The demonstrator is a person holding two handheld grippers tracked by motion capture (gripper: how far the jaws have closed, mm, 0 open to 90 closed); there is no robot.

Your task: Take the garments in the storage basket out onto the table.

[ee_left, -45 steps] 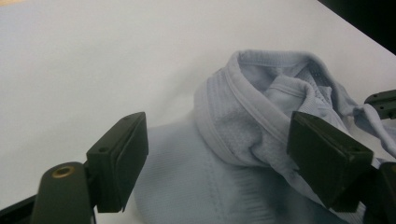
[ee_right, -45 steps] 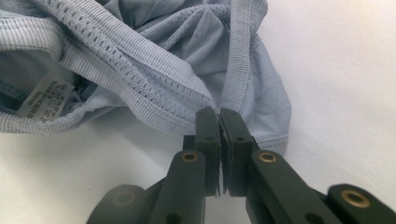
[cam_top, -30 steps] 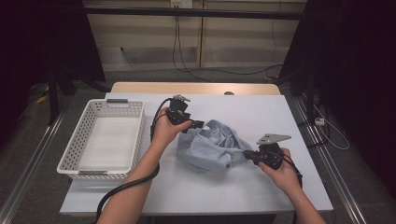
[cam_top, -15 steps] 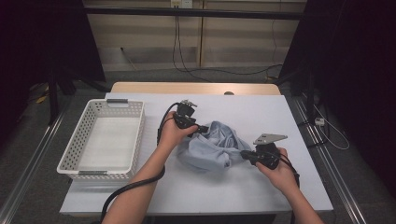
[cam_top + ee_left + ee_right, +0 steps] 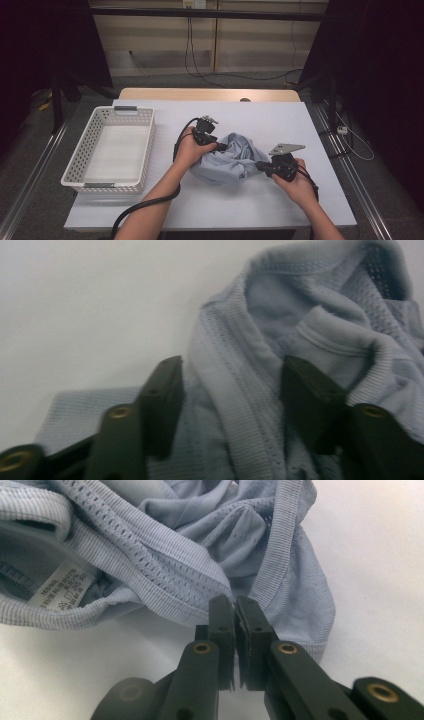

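We've got a crumpled light-blue knit shirt (image 5: 227, 159) bunched up around the middle of the white counter (image 5: 280, 120), a bit toward our side. Our left hand-held gripper (image 5: 220, 146) sits at the shirt's upper left edge with its jaws spread wide; in the left gripper view (image 5: 231, 390) a ribbed fold of the fabric runs up between them, so nothing is pinched there. Our right hand-held gripper (image 5: 259, 165) is at the shirt's right edge, and in the right gripper view (image 5: 235, 611) its jaws are pressed together right on the ribbed hem, clamped on the cloth. A care label (image 5: 59, 587) pokes out of the collar area there. The white mesh basket (image 5: 138, 145) stands off to the left, well apart from the shirt.
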